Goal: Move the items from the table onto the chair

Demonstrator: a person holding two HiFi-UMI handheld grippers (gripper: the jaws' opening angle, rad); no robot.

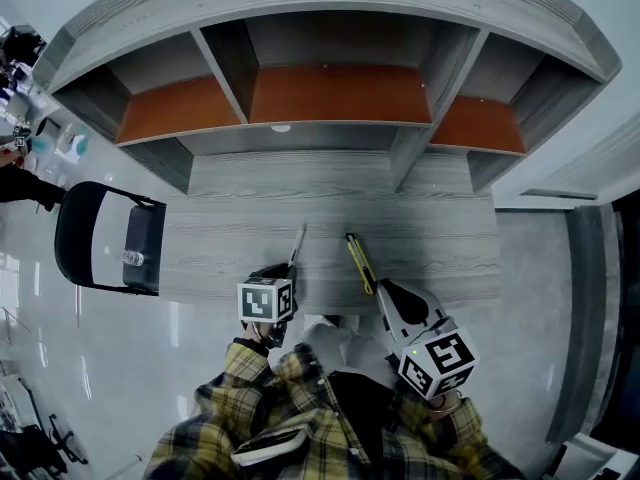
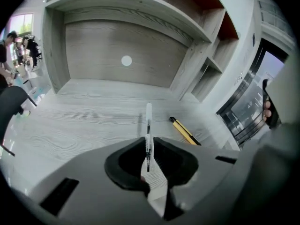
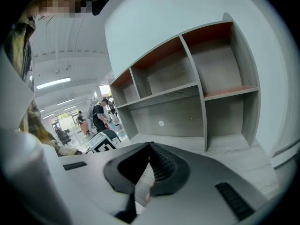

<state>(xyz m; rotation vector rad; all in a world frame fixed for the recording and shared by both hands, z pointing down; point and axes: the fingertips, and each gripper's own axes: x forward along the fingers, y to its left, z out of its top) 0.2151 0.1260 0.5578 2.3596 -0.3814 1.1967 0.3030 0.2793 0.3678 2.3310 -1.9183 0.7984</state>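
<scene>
Looks like it's partway done at best. The left hand-held gripper [image 1: 288, 268] is pinching a white pen [image 1: 298, 242], which pokes out ahead of the jaws over the surface [image 1: 220, 243]. It's still well apart from the chair [image 1: 146, 230], so that one isn't delivered yet. The yellow utility knife [image 1: 360, 263] lies flat on the surface, farther from the chair than the pen, and nothing is touching it. The right hand-held gripper [image 1: 386, 290] is pressed together with nothing in it, sitting just beyond the knife on the side away from the chair. There's a small clear thing [image 1: 133, 258] on the chair seat, but I can't tell what it is. My guess is two items are left, and the pen goes first.
</scene>
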